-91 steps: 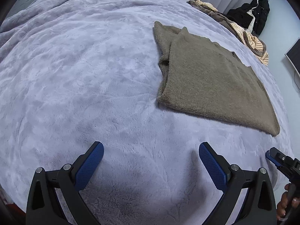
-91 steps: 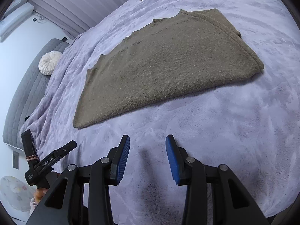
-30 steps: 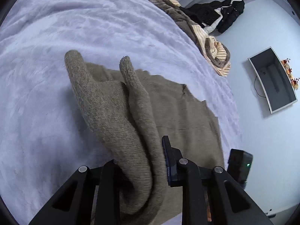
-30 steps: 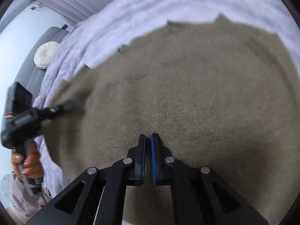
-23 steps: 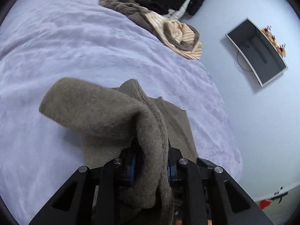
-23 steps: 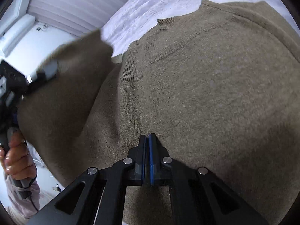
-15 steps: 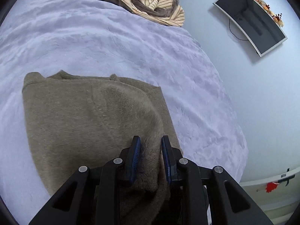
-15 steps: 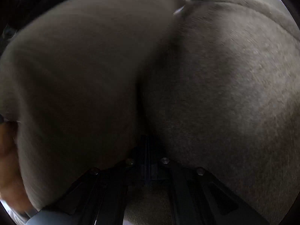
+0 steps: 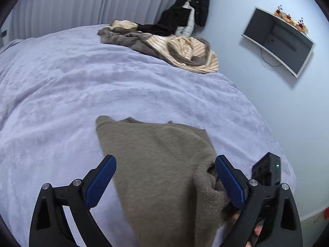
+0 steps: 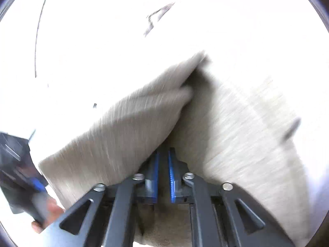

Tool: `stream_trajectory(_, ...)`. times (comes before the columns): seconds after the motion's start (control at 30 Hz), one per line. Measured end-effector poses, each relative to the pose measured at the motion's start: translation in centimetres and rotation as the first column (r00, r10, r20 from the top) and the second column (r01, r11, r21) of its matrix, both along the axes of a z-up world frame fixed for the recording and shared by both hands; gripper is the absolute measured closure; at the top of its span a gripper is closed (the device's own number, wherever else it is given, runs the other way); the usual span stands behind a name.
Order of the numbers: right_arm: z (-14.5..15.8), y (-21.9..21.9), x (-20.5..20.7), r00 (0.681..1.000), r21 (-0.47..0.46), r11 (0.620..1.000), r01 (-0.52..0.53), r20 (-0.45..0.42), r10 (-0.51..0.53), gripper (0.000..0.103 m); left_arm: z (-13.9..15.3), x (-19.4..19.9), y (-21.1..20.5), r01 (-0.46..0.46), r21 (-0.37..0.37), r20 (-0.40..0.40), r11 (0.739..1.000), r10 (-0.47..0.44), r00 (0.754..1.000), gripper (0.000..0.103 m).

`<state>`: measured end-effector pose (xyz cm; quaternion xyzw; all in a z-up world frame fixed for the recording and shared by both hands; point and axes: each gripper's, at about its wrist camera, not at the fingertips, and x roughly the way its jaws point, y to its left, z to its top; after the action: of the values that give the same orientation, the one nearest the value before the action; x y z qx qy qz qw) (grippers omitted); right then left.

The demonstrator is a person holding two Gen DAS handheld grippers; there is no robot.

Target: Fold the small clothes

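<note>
My left hand-held gripper [image 9: 164,182] hangs wide apart over the sweater [image 9: 160,164], gripping nothing. My right hand-held gripper [image 10: 163,177] – pads nearly together, sweater [image 10: 127,131] folds bunched around them; whether they pinch it I cannot tell. The sweater lies on the bed [image 9: 82,86].

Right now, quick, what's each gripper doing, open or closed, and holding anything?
Left gripper: open, holding nothing, above the brown sweater.
Right gripper: nearly closed; blurred view, cannot tell whether it grips the sweater.
</note>
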<state>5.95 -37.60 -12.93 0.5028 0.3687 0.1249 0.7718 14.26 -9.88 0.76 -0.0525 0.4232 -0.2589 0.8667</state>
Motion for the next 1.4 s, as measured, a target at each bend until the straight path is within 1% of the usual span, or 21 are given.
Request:
stream_trajectory(0.03,-0.3,-1.1,-0.2,1.0,0.05,0.998,0.023,0.0,-0.023,0.07,-0.8,0.2,1.0,-0.04,-0.004,-0.018,0.999,0.039,0.999,0.006)
stream_trajectory(0.1,-0.9,-3.0,-0.5,0.999,0.157,0.987,0.036,0.02,-0.04,0.065,-2.6,0.7,2.7,-0.106,-0.008,-0.063,0.994,0.105,0.992,0.006)
stream_trajectory(0.17,-1.3,-3.7,-0.3,0.999,0.246,0.969,0.026,0.036,-0.036,0.049,-4.6,1.1,3.5,-0.15,0.019,-0.093,0.989,0.151,0.984,0.006)
stream_trajectory(0.23,-1.4,-3.3,0.5,0.999,0.288,0.957,0.02,0.035,-0.031,0.042,-6.0,1.2,4.1,-0.179,0.05,-0.102,0.983,0.183,0.978,0.006)
stream_trajectory(0.3,-1.0,-1.8,1.0,1.0,0.281,0.96,0.0,0.012,-0.004,0.039,-6.6,1.1,4.9,-0.205,0.029,-0.112,0.978,0.207,0.972,0.006)
stream_trajectory(0.37,-1.2,-0.9,1.3,0.999,0.233,0.972,-0.025,-0.033,0.034,0.039,-6.9,1.1,5.6,-0.23,0.008,-0.124,0.973,0.23,0.965,0.006)
stream_trajectory(0.47,-0.4,-0.2,3.4,0.991,0.136,0.988,-0.079,-0.097,0.092,0.039,-7.4,1.4,6.3,-0.257,0.033,-0.129,0.966,0.259,0.957,0.006)
stream_trajectory(0.6,1.4,1.0,5.0,0.98,-0.009,0.985,-0.174,-0.098,0.172,0.039,-7.9,1.7,6.3,-0.275,0.066,-0.127,0.959,0.281,0.951,0.006)
stream_trajectory(0.63,1.7,1.4,5.6,0.977,-0.041,0.982,-0.185,-0.113,0.179,0.043,-8.0,1.8,6.1,-0.274,0.075,-0.124,0.959,0.282,0.951,0.006)
stream_trajectory(0.67,2.0,1.7,5.9,0.974,-0.077,0.977,-0.199,-0.129,0.188,0.071,-8.1,1.8,5.9,-0.273,0.084,-0.122,0.958,0.282,0.952,0.006)
stream_trajectory(0.7,2.7,2.1,7.1,0.971,-0.141,0.967,-0.213,-0.137,0.194,0.089,-8.1,1.9,5.6,-0.269,0.091,-0.12,0.959,0.279,0.953,0.006)
stream_trajectory(0.73,3.6,2.2,7.8,0.973,-0.195,0.956,-0.218,-0.119,0.197,0.087,-8.0,1.9,5.3,-0.263,0.092,-0.117,0.96,0.273,0.955,0.006)
stream_trajectory(0.8,6.3,2.0,6.6,0.979,-0.303,0.932,-0.199,-0.011,0.205,0.087,-7.6,1.9,4.5,-0.243,0.093,-0.093,0.965,0.252,0.963,0.006)
stream_trajectory(0.9,8.2,0.5,4.4,0.979,-0.358,0.92,-0.158,0.062,0.192,0.087,-7.6,2.1,2.3,-0.192,0.136,-0.069,0.972,0.203,0.977,0.006)
stream_trajectory(0.97,7.7,-0.7,4.2,0.985,-0.369,0.919,-0.138,0.041,0.165,0.087,-8.4,2.2,0.8,-0.157,0.179,-0.061,0.971,0.17,0.984,0.006)
stream_trajectory(1.07,4.1,-2.6,4.5,0.99,-0.363,0.921,-0.141,-0.077,0.121,0.083,-9.7,2.0,-0.3,-0.132,0.196,-0.068,0.972,0.147,0.987,0.005)
stream_trajectory(1.1,2.4,-3.4,4.0,0.988,-0.325,0.935,-0.14,-0.11,0.11,0.08,-9.8,2.0,-0.3,-0.13,0.186,-0.075,0.974,0.146,0.986,0.005)
stream_trajectory(1.13,1.5,-4.1,3.5,0.991,-0.27,0.956,-0.116,-0.096,0.093,0.079,-9.8,1.9,-0.2,-0.132,0.182,-0.08,0.974,0.149,0.986,0.005)
stream_trajectory(1.17,1.3,-4.8,2.9,0.994,-0.221,0.971,-0.088,-0.081,0.071,0.078,-9.6,1.9,-0.1,-0.134,0.187,-0.081,0.973,0.151,0.985,0.005)
stream_trajectory(1.2,1.3,-5.3,1.7,0.995,-0.22,0.973,-0.069,-0.085,0.051,0.074,-9.5,1.9,0.1,-0.133,0.195,-0.079,0.972,0.151,0.985,0.005)
stream_trajectory(1.4,3.1,-6.4,-0.7,0.995,-0.313,0.949,-0.027,-0.099,-0.004,0.07,-8.3,1.3,1.7,-0.15,0.27,-0.052,0.951,0.17,0.984,0.005)
